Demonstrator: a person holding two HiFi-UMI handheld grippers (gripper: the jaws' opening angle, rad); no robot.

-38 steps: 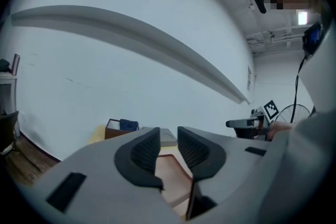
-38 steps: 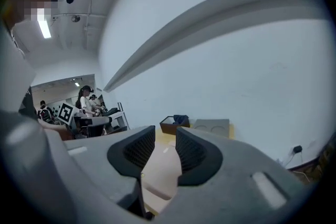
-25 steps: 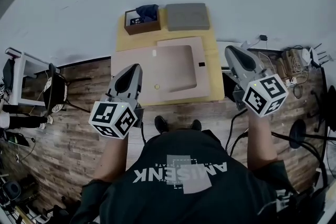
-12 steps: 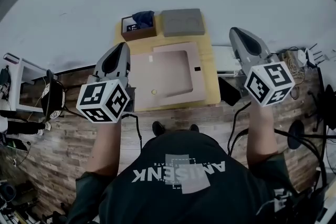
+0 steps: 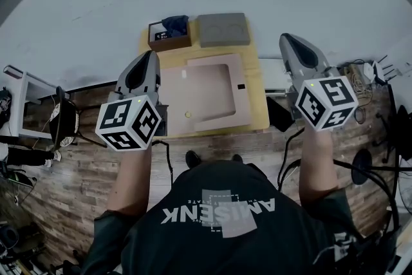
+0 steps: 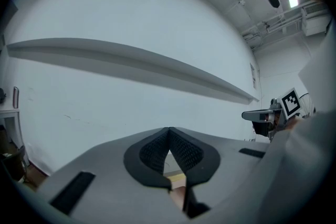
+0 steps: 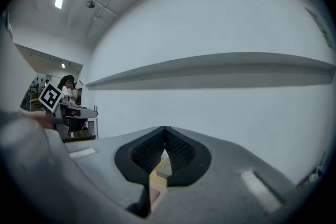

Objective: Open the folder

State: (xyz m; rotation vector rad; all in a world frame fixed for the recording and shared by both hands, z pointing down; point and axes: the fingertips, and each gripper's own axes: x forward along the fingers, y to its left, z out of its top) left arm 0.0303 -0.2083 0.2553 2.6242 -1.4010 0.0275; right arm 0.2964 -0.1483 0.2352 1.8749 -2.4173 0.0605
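Note:
A pinkish-brown folder lies flat and closed on the yellow wooden table; a small round clasp shows near its front left. My left gripper hangs in the air left of the table, well above the folder, with its jaws shut and nothing in them. My right gripper hangs to the table's right, also shut and empty. In the left gripper view the closed pads face a white wall. The right gripper view shows the same: shut pads before the wall.
At the table's back stand a brown box with a blue cloth in it and a grey pad. Cables and gear lie on the wooden floor to the right, and a white rack stands at the left.
Both grippers have risen and spread outward from over the table's front corners; most of this came in the earlier half second. The folder has not moved.

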